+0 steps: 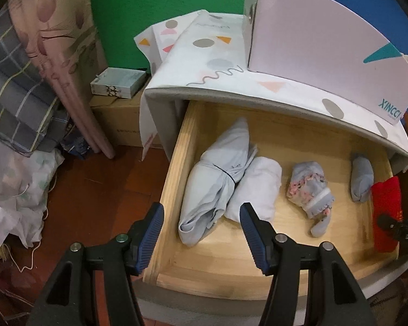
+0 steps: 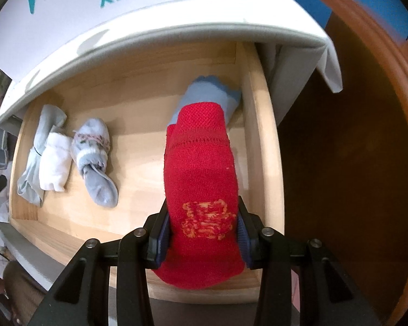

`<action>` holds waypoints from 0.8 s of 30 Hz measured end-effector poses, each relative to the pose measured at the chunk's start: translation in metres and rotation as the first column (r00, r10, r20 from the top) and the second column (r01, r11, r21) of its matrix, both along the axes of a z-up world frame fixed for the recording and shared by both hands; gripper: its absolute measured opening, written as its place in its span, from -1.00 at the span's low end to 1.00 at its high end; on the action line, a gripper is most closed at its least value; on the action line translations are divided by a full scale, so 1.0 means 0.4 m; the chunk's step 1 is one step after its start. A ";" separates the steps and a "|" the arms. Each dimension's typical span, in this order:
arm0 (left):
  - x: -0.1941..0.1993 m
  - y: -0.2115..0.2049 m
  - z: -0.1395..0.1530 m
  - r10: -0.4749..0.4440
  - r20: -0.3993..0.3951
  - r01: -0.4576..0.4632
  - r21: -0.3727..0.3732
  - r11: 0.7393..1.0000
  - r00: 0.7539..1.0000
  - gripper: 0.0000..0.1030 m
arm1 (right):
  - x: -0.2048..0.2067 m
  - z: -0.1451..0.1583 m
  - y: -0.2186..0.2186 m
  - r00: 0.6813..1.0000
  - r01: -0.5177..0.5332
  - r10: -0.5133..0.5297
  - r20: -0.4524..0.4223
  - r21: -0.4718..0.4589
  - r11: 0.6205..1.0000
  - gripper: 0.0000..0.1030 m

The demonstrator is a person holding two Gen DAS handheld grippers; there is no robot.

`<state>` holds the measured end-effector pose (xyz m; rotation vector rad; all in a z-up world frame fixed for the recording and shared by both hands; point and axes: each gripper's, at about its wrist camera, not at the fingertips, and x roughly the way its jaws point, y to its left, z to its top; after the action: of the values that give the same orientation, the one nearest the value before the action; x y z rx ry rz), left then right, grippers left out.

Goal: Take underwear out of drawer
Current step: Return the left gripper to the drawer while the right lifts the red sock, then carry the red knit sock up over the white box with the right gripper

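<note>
My right gripper (image 2: pixel 204 218) is clenched on the red sock (image 2: pixel 201 190), held over the drawer (image 1: pixel 291 279) by its right edge. Left gripper (image 1: pixel 202 217) hangs released w/ nothing btwn pads, above front-left corner. Pale blue bundle (image 1: pixel 217 179), white roll (image 1: pixel 254 187) touching, along left edge.

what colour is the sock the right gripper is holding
Red, with an orange-yellow woven motif. The sock shows best in the right wrist view.
</note>
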<state>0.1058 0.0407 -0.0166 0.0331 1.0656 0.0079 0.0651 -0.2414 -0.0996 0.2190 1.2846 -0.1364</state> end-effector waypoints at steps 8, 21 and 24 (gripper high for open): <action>-0.022 -0.014 0.007 -0.002 0.056 0.000 0.033 0.999 0.998 0.15 | 0.023 0.113 -0.017 0.997 -0.035 0.036 0.062 -0.011 0.999 -0.25; -0.025 0.009 0.005 0.021 0.061 -0.022 0.023 0.999 0.998 0.15 | -0.003 0.360 0.010 0.980 -0.119 0.120 0.160 -0.014 0.993 -0.25; -0.025 0.015 0.005 0.026 0.062 -0.027 0.016 0.999 0.998 0.15 | 0.005 0.417 0.016 0.970 -0.122 0.124 0.208 -0.020 0.992 -0.25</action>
<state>0.0957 0.0466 -0.0147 0.0340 1.0046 0.0420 0.0671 -0.2350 0.0670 0.1433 1.0846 -0.0107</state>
